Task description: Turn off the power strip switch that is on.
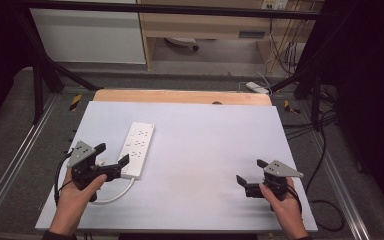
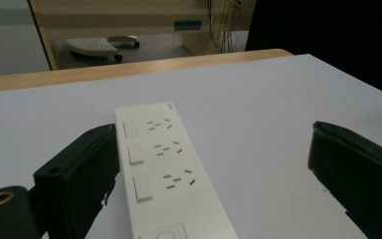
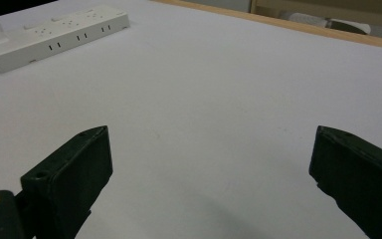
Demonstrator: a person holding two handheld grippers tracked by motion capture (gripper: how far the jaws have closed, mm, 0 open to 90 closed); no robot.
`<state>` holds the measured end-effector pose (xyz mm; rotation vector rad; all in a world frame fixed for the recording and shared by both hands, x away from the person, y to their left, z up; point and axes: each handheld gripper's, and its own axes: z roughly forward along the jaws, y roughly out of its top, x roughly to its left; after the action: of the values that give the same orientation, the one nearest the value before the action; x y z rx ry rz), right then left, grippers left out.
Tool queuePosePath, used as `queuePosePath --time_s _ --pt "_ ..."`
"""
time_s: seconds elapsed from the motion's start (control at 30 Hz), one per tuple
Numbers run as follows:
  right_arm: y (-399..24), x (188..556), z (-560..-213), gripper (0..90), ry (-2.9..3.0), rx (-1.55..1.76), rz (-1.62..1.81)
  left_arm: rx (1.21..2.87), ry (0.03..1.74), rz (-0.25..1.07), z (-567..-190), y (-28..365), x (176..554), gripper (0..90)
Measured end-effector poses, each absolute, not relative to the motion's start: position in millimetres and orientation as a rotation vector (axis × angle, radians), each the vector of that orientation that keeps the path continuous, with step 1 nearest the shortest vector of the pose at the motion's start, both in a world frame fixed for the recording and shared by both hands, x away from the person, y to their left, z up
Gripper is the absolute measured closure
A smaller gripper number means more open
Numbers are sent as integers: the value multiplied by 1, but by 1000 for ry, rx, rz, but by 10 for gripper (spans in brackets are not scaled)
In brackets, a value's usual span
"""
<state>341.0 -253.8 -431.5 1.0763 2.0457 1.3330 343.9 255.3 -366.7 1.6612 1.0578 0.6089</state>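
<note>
Power strip (image 1: pixel 138 149) lying lengthwise toward far edge of surface (image 1: pixel 210 145), straddled by left gripper (image 1: pixel 111 156), fingers spread. Right gripper (image 1: pixel 250 171) well apart, fingers spread, empty.

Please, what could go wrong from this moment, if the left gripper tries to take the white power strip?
1. The left gripper is open around the near end of the power strip, one jaw close beside its edge; closing off-centre may push or twist the strip.
2. Its white cable curls under the left hand and could snag or drag if the strip is lifted.
3. The right gripper is open, far from the strip, so nothing steadies it.
</note>
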Motion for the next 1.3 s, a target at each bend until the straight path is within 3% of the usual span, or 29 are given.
queuePosePath --time_s 0.53,1.3 --pt "-252 339 -432 36 2048 1072 1331 1682 1052 639 -335 245 387 67" --pt "-252 338 -431 35 2050 1065 1326 1694 1061 686 -331 234 403 87"
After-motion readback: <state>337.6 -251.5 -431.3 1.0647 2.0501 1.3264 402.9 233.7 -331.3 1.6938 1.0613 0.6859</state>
